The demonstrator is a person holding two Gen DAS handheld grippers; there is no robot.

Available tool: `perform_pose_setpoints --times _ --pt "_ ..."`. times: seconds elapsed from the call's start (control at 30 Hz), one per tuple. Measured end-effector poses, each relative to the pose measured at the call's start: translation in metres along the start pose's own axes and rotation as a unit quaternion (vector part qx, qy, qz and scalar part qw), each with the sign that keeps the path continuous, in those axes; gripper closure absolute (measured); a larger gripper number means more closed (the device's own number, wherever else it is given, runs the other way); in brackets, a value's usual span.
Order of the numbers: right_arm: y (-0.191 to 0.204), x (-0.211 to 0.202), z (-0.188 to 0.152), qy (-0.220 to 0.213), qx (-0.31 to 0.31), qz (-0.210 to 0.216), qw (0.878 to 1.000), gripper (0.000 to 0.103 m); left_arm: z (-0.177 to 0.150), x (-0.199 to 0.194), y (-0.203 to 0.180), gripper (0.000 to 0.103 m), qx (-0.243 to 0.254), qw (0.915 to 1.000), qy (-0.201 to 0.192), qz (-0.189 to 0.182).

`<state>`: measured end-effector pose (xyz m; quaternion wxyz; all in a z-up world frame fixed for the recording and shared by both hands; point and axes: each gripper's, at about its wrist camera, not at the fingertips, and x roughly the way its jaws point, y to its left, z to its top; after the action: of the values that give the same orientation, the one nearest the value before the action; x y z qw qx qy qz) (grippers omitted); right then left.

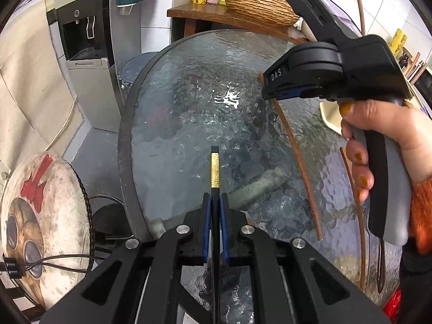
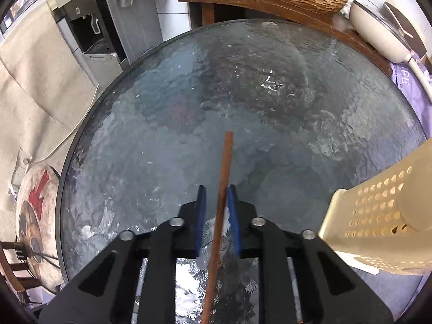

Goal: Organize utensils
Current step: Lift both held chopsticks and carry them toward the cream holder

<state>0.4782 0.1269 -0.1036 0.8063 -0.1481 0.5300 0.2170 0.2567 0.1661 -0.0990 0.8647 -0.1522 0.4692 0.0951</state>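
My left gripper (image 1: 215, 195) is shut on a black chopstick (image 1: 215, 167) with a gold band, which points forward over the round glass table (image 1: 175, 108). My right gripper (image 1: 267, 87), held by a hand, has its pads closed on the upper end of a brown wooden chopstick (image 1: 297, 156). In the right wrist view that brown chopstick (image 2: 226, 159) runs between the blue pads of the right gripper (image 2: 216, 189), slanting forward over the glass (image 2: 162, 108). A second brown chopstick (image 1: 353, 189) lies on the table further right. A cream perforated utensil holder (image 2: 378, 216) lies at the right.
A water dispenser (image 1: 81, 40) stands at the back left. A round cushion stool with a dog print (image 1: 40, 216) is low on the left. Behind the table, a wooden side table (image 1: 216, 13) holds a woven basket (image 1: 259, 5). A cream pan (image 2: 378, 35) sits at the far right.
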Motion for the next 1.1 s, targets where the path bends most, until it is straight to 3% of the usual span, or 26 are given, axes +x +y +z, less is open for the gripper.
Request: perform_pose_setpoints --times 0.77,1.1 --pt "0.007 -0.009 -0.03 -0.043 -0.064 0.061 0.995 0.096 0.013 0.005 -0.007 0.096 -0.005 0.9998 -0.009 0.02" --pt "0.015 -0.046 -0.043 -0.09 -0.082 0.08 0.989 0.096 0.028 -0.006 -0.001 0.096 -0.025 0.9992 -0.027 0.014"
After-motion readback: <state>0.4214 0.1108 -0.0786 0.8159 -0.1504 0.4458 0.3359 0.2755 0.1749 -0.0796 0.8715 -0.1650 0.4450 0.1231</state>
